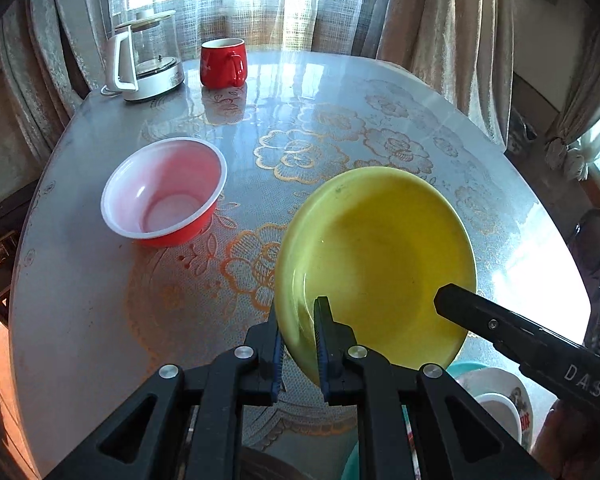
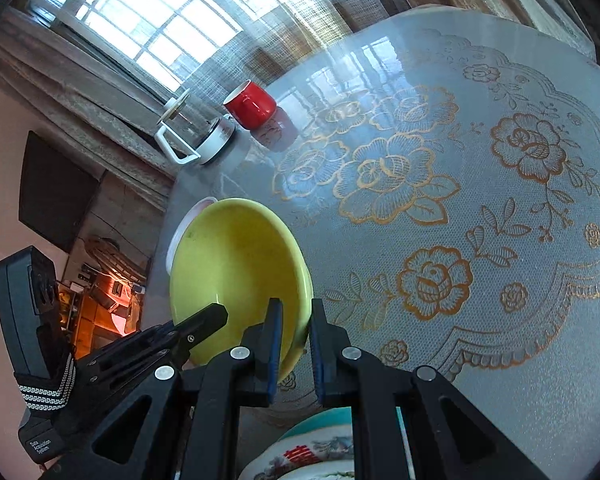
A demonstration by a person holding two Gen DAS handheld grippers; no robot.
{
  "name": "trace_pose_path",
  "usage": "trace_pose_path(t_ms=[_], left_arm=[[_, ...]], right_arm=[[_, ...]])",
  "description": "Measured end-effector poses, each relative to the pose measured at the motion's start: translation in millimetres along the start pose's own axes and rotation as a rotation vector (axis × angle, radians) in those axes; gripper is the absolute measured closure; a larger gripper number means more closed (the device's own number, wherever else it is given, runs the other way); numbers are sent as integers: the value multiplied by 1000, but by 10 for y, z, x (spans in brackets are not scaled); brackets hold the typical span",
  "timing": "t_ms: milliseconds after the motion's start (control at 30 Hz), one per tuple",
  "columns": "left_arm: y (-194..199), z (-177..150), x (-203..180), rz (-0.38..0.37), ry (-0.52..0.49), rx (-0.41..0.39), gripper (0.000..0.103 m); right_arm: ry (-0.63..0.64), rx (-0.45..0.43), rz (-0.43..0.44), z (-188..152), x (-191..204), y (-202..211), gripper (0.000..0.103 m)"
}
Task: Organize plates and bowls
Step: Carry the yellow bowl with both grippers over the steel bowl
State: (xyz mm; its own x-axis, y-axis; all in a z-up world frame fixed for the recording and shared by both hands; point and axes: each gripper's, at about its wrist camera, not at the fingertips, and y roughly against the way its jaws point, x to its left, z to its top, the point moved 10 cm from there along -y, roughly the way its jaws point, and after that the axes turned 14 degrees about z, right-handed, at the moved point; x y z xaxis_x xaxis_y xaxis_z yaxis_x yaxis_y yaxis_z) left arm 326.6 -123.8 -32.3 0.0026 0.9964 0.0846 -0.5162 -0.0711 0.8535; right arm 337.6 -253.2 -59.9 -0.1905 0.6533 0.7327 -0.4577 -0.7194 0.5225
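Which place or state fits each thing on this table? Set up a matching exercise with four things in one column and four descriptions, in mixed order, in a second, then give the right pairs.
Things
1. yellow bowl
2. red bowl
3. red mug
4. glass kettle

Descriptions
A. stands at the far edge of the table, just left of the mug
B. gripped at its rim by both grippers, tilted
C. rests on the table, white inside, nothing in it
D. stands upright at the far side, handle towards the left wrist camera

Pairs: 1-B, 2-C, 3-D, 4-A
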Motion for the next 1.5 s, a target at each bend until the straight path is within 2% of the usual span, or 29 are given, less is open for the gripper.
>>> trace_pose_path(t_ms=[200,367,833,1133,1500], left_arm=[[268,-194,205,-21,60,-48,89],[401,-377,376,-4,79,-88,89],[689,-813,770,-11,145,-132,89],[632,-1166,1010,23,147,-108,89],[514,-1432,1168,74,120,-83,88]], right_arm=[[47,-32,22,-162,259,30,90],[49,-40,57,-356,414,69,90],[52,-38,133,-828,774,49,90],[54,21,153,-1153,885,-82,89],[73,86,118,-1408,922,-254,87]])
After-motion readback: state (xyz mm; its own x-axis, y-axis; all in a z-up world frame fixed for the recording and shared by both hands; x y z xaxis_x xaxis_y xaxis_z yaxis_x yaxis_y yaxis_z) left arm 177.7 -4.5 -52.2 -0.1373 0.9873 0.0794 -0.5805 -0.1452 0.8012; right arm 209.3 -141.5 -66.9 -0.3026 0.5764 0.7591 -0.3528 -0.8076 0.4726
